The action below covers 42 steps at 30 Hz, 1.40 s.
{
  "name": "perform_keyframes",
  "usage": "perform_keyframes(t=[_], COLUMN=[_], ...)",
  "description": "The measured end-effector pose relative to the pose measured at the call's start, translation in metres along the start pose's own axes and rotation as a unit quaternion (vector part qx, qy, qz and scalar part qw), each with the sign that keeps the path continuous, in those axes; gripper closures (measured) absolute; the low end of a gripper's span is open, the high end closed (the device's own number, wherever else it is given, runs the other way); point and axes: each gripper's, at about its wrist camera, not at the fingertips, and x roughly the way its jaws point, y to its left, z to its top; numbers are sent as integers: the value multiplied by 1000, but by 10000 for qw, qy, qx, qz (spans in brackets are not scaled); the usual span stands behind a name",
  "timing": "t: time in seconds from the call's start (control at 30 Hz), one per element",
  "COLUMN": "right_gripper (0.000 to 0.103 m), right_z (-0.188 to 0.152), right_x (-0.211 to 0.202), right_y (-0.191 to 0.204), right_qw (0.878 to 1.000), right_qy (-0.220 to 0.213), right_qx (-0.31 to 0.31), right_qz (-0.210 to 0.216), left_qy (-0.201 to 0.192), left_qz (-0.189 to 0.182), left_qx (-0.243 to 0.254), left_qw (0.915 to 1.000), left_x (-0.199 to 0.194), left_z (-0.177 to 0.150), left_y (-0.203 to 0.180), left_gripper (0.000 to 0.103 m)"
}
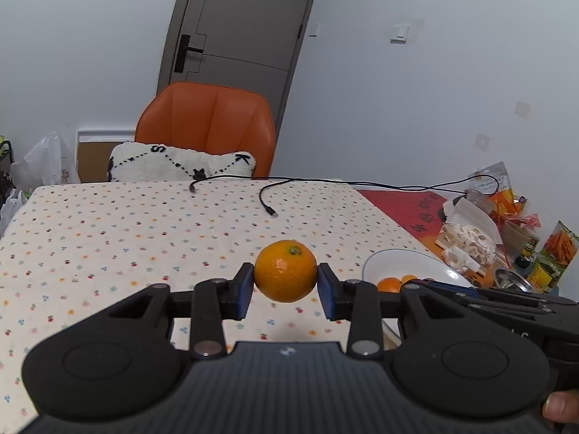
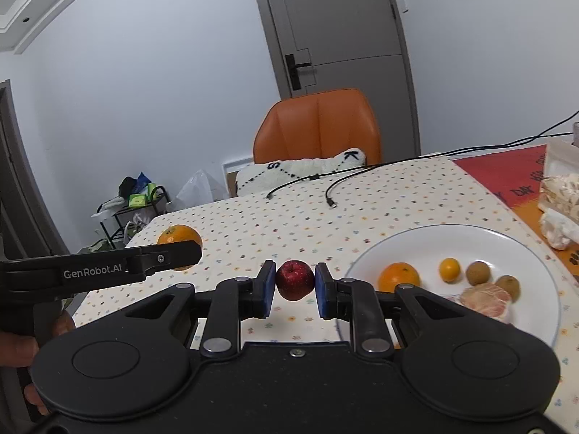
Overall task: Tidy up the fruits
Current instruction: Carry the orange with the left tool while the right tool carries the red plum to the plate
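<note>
Clamped in the left claw (image 1: 286, 282), an orange (image 1: 285, 270) hangs above the desk (image 1: 108, 224); the right claw (image 2: 292, 284) grips a red apple (image 2: 295, 279) (likely bound for the plate (image 2: 535, 253) beside it).

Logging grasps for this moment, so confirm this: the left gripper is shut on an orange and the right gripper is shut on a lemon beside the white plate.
One thing is wrong: the right gripper is shut on a small red apple, not a lemon, as the right wrist view shows. The left gripper does hold the orange, and the white plate lies beside the apple.
</note>
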Motion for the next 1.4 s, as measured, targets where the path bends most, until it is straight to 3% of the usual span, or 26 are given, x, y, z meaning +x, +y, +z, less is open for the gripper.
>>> perform_keyframes(t=[1.4], right_gripper=[81], right_z=[-25], right_x=[-63], right_y=[-98], right_qw=[9939], right_qy=[-244], right_qx=[632], right_qz=[-872], left_qy=[256], left_qz=[-617], left_qx=[358], left_qw=[9971], left_x=[28], left_z=[-20], left_y=[-88], left_gripper=[67])
